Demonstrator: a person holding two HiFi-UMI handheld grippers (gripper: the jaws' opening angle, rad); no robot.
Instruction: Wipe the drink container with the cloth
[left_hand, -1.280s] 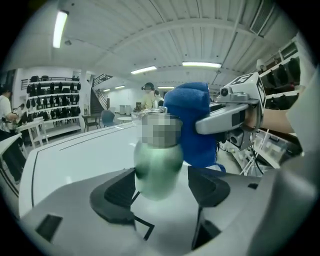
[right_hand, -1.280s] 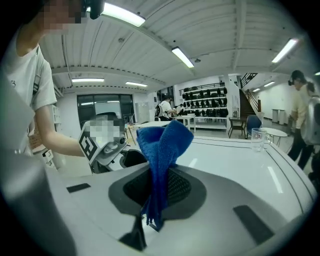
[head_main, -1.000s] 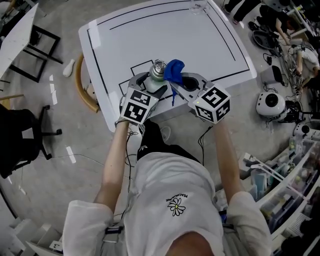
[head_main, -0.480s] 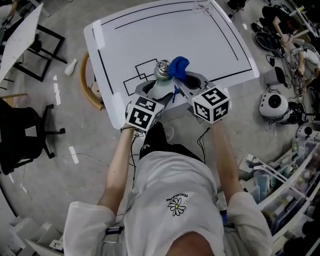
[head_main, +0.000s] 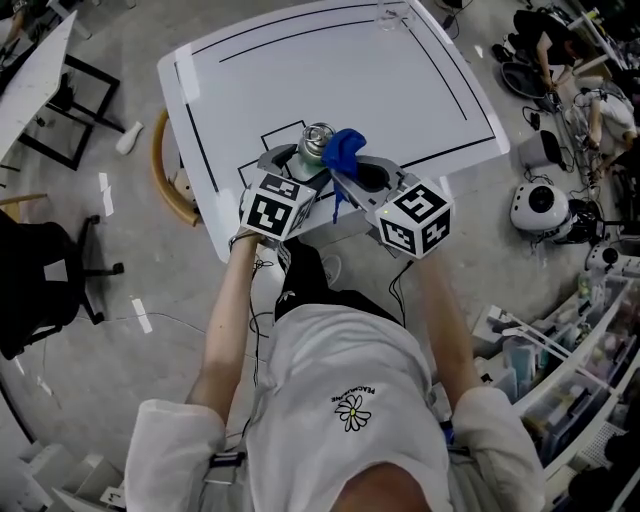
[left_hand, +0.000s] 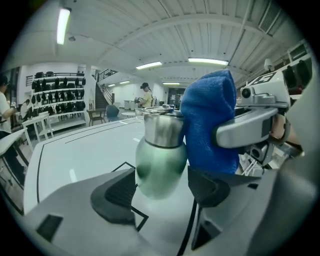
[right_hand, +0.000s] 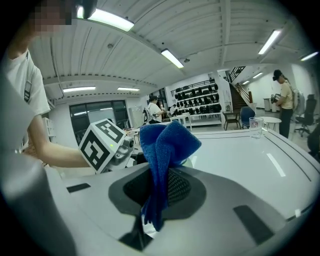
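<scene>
Left gripper (left_hand: 161, 191): clamped on the drink container (left_hand: 160, 159), its two dark pads set wide apart against the lower sides of the pale green body.
Right gripper (right_hand: 159, 187): clenched on the blue cloth (right_hand: 164, 146), which was pinched between the ribbed pads, with its free end bunched up above them and a short tail hanging below.
Drink container: a green bottle with a steel neck and cap, upright between the left jaws, seen at the centre of the head view near the lower edge of the white table (head_main: 330, 70), over the black square outlines marked there. Whether its base rested on the table could not be told.
Cloth: pressed against the right side of the bottle's steel neck and shoulder in the left gripper view, just beside the cap in the head view.
Hands: both grippers met at the bottle, side by side, marker cubes facing up at the head camera.
</scene>
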